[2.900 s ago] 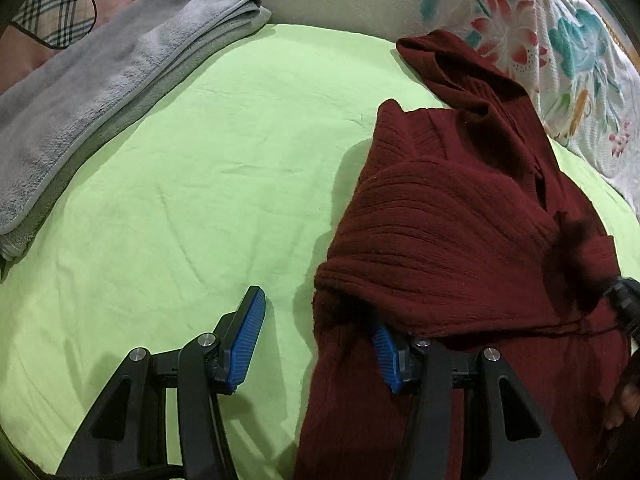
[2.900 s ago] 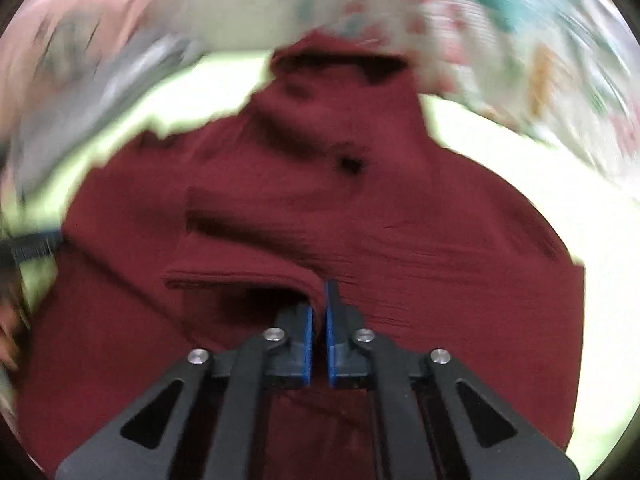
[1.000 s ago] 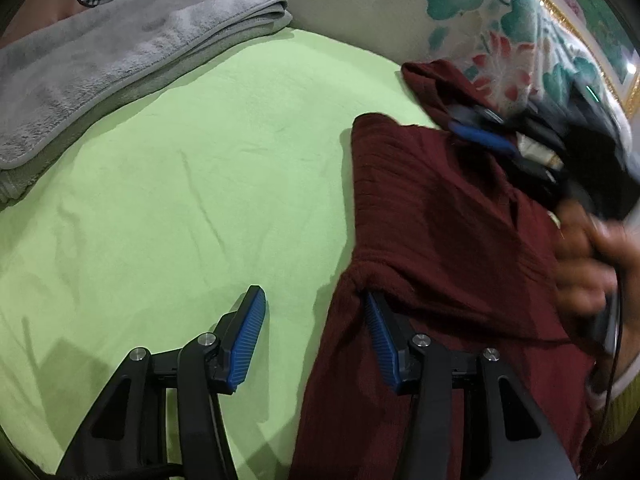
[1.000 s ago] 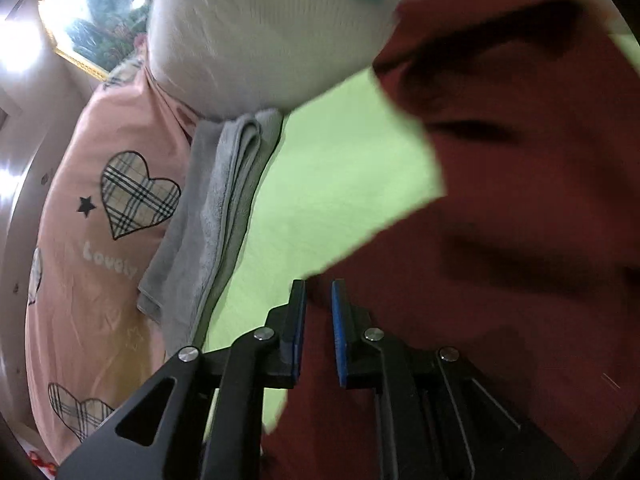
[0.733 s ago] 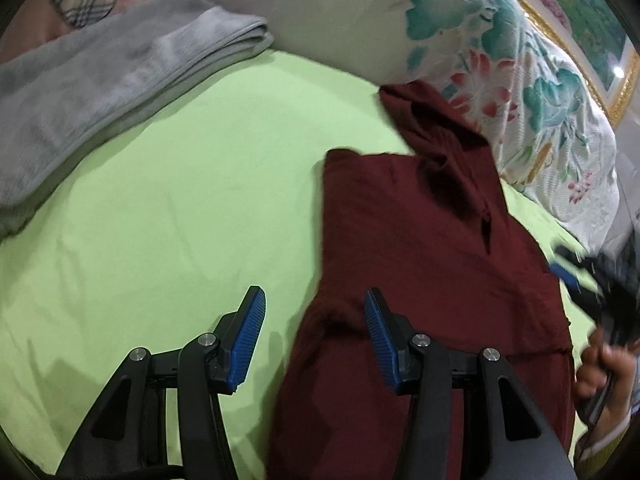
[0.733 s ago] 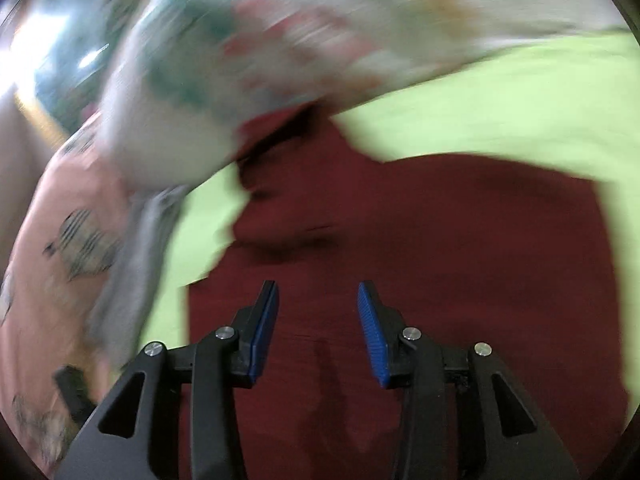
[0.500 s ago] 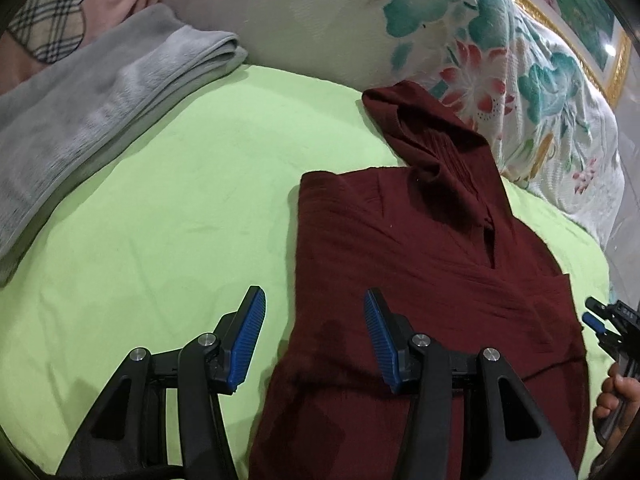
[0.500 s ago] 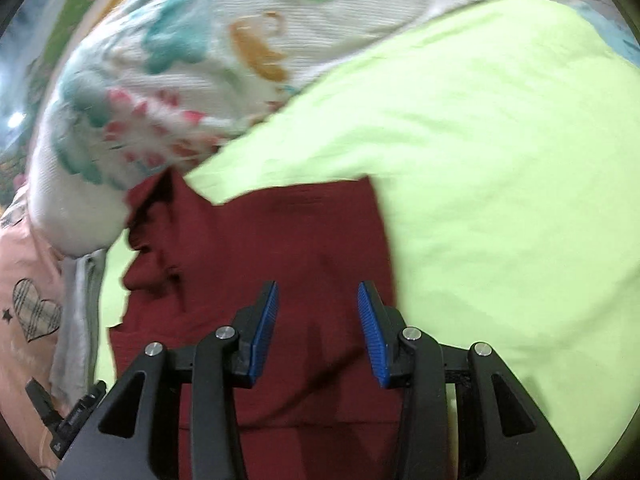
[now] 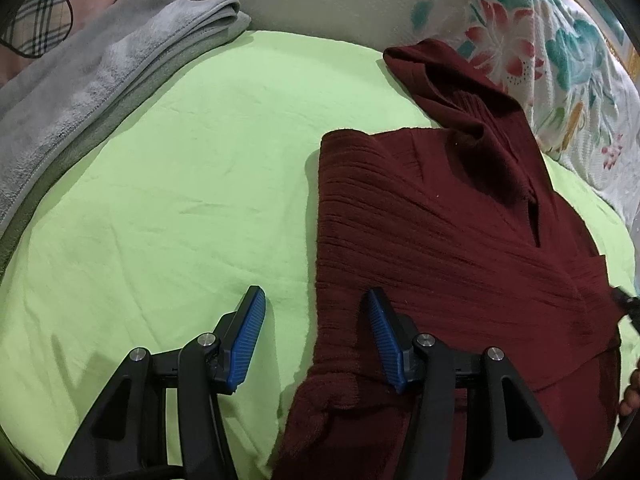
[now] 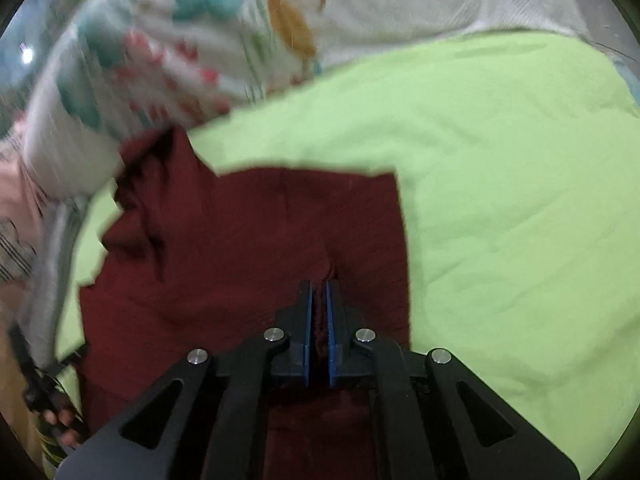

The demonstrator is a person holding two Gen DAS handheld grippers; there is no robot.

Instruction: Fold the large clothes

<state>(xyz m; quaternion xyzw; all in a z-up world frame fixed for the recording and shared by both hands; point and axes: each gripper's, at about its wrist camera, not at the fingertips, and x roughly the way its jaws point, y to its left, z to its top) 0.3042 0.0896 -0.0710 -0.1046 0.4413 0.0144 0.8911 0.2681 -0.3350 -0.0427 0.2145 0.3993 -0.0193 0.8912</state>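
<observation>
Lime-green bedsheet (image 9: 192,168), floral quilt (image 9: 560,60), folded grey blanket (image 9: 92,68)

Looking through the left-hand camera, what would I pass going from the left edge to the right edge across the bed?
Grey folded blanket → bare green sheet → dark red sweater → floral quilt.

Floral quilt (image 10: 168,60) blurred; sweater's (image 10: 240,248) hem cut off.

**Bed and what lies on it**

A bed (image 9: 192,184) in a lightly creased lime-green sheet carries a dark red sweater (image 9: 440,240), spread partly folded. A folded grey blanket (image 9: 100,68) lies along one edge. A floral quilt (image 9: 540,52), perhaps a pillow, rests at the far side, touching the sweater's top.
</observation>
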